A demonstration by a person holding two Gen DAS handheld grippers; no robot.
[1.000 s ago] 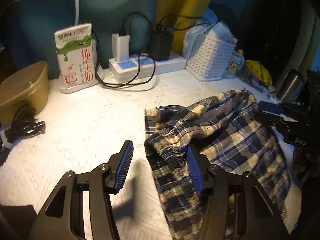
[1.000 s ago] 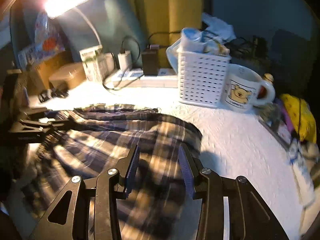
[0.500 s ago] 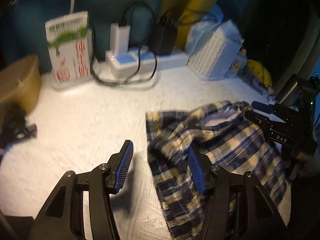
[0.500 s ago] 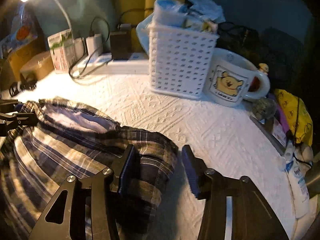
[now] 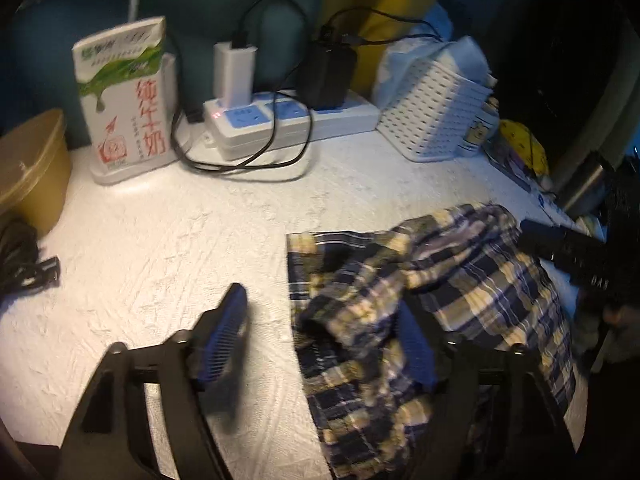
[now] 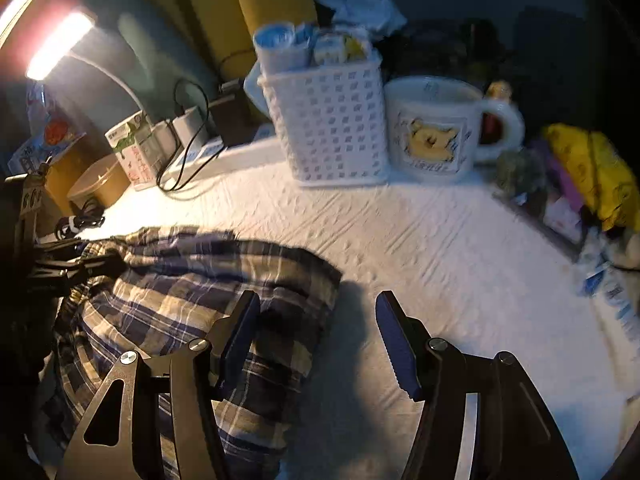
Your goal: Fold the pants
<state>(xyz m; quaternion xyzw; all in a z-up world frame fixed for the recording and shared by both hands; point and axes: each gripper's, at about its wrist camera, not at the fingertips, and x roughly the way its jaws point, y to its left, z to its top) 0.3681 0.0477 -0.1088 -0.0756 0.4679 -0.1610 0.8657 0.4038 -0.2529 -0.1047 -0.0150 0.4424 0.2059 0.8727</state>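
The plaid pants [image 5: 400, 300] lie bunched on the white textured table cover [image 5: 160, 248], in the lower right of the left wrist view. My left gripper [image 5: 320, 332] hovers over their left edge with its jaws opening. The right finger rests against the cloth and the left finger is over bare cover. In the right wrist view the pants [image 6: 180, 300] spread to the lower left. My right gripper [image 6: 316, 320] straddles their right edge, jaws opening, with only the left finger over cloth. Each gripper shows in the other's view: the right gripper [image 5: 568, 252], the left gripper [image 6: 76, 264].
Along the back stand a milk carton [image 5: 124, 96], a power strip [image 5: 288, 120] with chargers and cables, a white basket [image 6: 328, 120] and a bear mug [image 6: 436, 132]. A brown bowl [image 5: 28, 164] and a black cord [image 5: 20, 264] sit at the left. A lamp [image 6: 60, 44] shines above.
Both pairs of jaws have spread wider. The pants have dropped lower and flatter. The right gripper has slid right, from over the cloth to its right edge.
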